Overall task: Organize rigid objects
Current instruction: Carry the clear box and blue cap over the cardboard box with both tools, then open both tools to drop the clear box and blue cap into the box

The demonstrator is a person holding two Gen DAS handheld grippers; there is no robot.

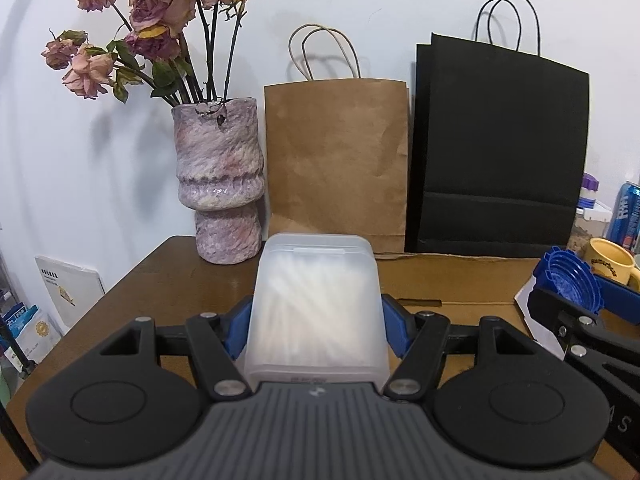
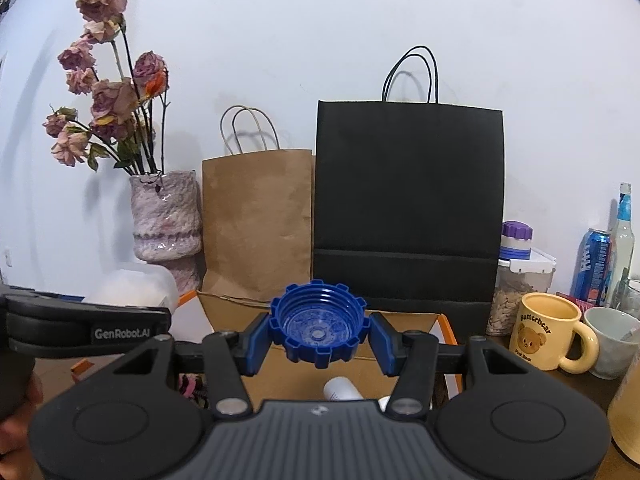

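A frosted white plastic box (image 1: 316, 304) with white sticks inside is clamped between the blue pads of my left gripper (image 1: 316, 330), held above the brown table (image 1: 168, 280). My right gripper (image 2: 319, 330) is shut on a blue toothed screw lid (image 2: 319, 326), its hollow side facing the camera. That lid (image 1: 570, 280) and the right gripper also show at the right edge of the left wrist view. The left gripper (image 2: 80, 328) with the white box (image 2: 132, 286) appears at the left of the right wrist view. An open cardboard box (image 2: 288, 376) lies below the lid, with a white bottle (image 2: 340, 388) inside.
A pink textured vase (image 1: 220, 184) of dried roses, a brown paper bag (image 1: 336, 160) and a black paper bag (image 1: 496, 152) stand against the wall. At the right are a yellow bear mug (image 2: 548, 332), a grey cup (image 2: 612, 340), a seed jar (image 2: 516, 292), a blue can (image 2: 592, 264) and a glass bottle (image 2: 624, 240).
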